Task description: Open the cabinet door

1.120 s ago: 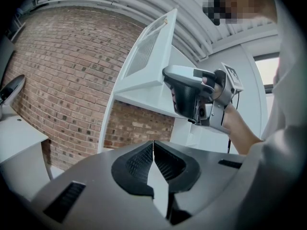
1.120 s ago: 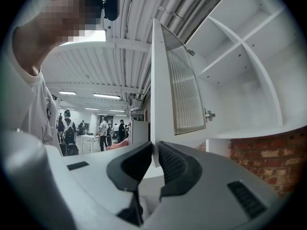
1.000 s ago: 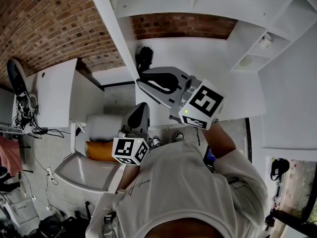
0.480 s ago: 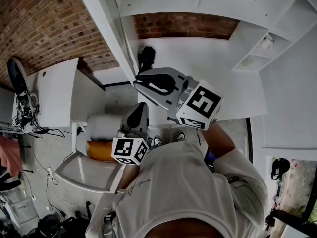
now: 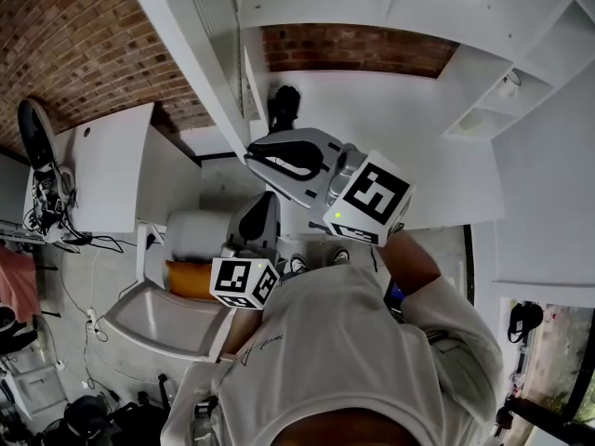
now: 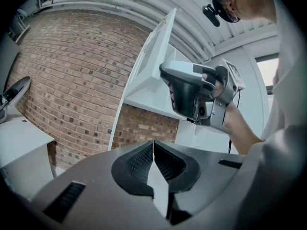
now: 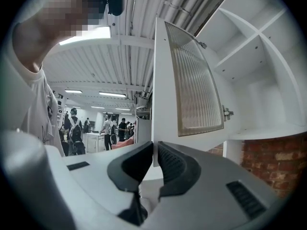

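Brick wall (image 5: 84,45) behind, white cabinet (image 5: 418,7) ahead. My right gripper (image 7: 153,159) is clamped on the lower edge of the cabinet door (image 7: 165,80), which stands upright above the jaws, swung out, hinges to its right. My left gripper (image 6: 153,150) is closed on nothing, lower and farther off. Only the right gripper view shows the door's ribbed glass panel (image 7: 194,80); the head view shows the open shelves.
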Demonstrator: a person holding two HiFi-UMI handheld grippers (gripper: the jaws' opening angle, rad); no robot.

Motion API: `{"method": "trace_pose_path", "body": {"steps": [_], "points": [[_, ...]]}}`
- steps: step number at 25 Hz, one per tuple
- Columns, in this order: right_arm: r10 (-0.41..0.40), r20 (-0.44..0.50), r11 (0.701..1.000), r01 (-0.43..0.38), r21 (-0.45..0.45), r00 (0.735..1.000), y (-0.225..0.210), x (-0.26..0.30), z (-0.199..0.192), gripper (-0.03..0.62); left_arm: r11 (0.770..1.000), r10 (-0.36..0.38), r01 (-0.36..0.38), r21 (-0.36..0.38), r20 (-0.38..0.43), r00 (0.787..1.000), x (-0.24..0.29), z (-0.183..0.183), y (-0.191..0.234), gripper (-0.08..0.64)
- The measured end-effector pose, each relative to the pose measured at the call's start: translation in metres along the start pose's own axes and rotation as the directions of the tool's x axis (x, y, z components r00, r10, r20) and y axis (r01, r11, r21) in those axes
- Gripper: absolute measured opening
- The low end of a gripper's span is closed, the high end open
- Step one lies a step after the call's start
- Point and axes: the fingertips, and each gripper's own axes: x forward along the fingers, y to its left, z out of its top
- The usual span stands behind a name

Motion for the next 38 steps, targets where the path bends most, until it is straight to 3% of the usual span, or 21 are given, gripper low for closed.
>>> {"method": "trace_pose_path", "body": {"steps": [10,14,38], "points": [[0.066,-0.023,0.998,-0.066,-0.016,0.998,0.014,0.049,-0.001,0.044,0.999,0.035,-0.034,-0.004,0.022,0.999,-0.008,0.005,0.014,0.017],[0.091,-0.013,0.996,-0.090,0.021,0.996,0.014,0.049,-0.001,0.044,0.999,0.053,-0.053,-0.006,0.022,0.998,-0.014,0.005,0.024,0.018],[0.122,-0.021,0.992,-0.123,-0.038,0.992,0.015,0.036,0.002,0.026,1.000,0.020,-0.020,-0.011,0.002,1.000,0.005,0.001,0.011,0.018]]}}
